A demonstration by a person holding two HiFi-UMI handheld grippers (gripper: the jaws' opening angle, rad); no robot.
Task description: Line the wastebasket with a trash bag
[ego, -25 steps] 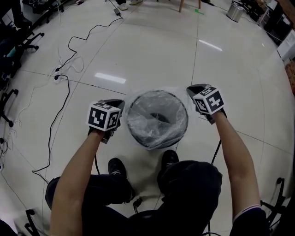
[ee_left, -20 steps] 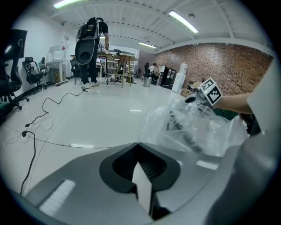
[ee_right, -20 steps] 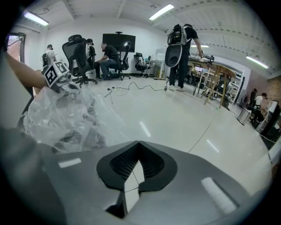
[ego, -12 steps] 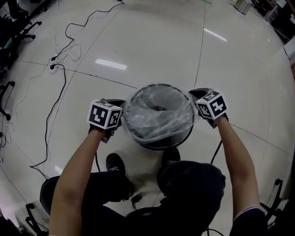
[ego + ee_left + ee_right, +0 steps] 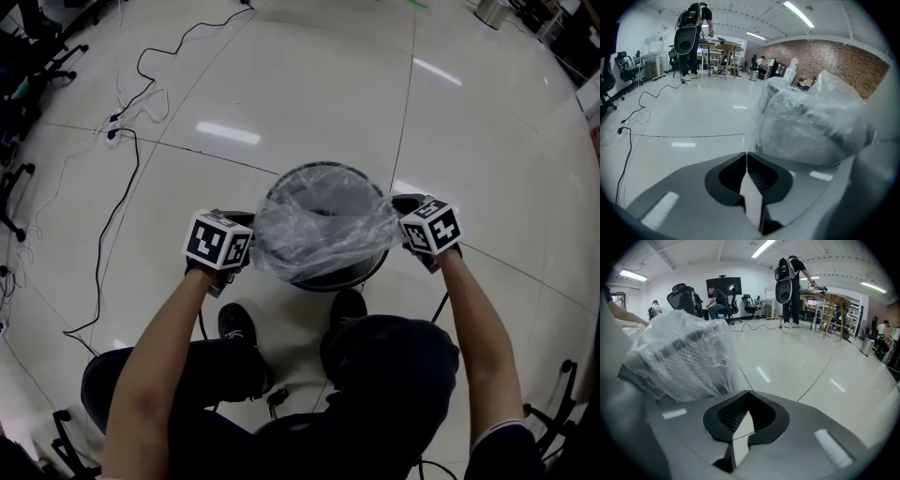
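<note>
A pale glossy floor [image 5: 281, 84] carries a round dark wastebasket [image 5: 328, 278], which stands well clear of the floor's edges. A clear trash bag [image 5: 323, 225] lies crumpled over its mouth and is stretched out to both sides. The left hand-held gripper [image 5: 746, 153] is pressed together on the bag's left edge, and the right hand-held gripper [image 5: 748, 392] pinches its right edge. A black cable [image 5: 120, 216] trails toward the floor's left edge
</note>
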